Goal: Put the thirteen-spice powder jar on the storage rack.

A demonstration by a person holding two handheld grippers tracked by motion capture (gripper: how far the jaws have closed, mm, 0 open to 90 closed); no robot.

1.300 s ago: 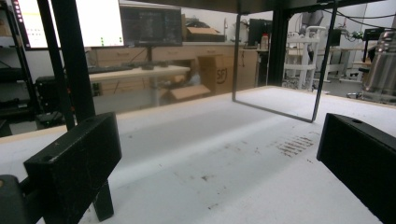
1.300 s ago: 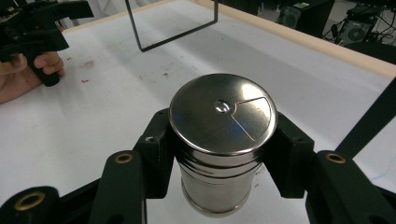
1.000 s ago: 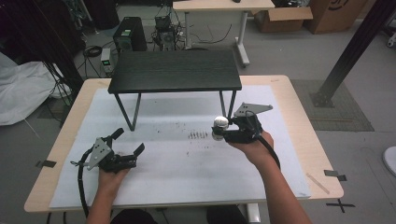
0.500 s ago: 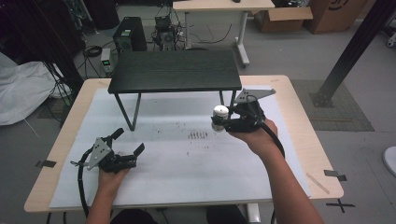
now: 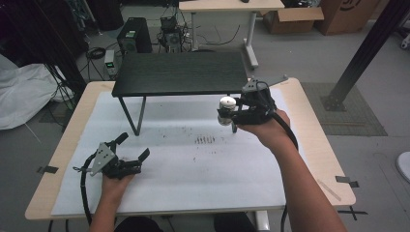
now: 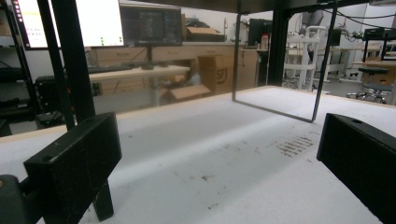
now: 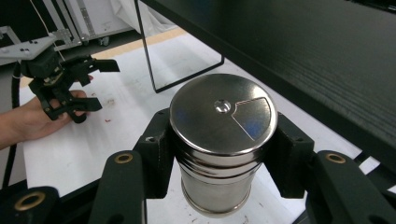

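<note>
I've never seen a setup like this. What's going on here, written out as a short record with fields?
Setting: white-covered table with a low black shelf standing on it
Right gripper: fingers shut on a steel shaker, held upright in the air beside the shelf's front edge
Shaker lid: flat and shiny, with a wedge-shaped flap
Left gripper: fingers open, holding nothing, low over the table
Table surface: dark smudges near the middle
</note>
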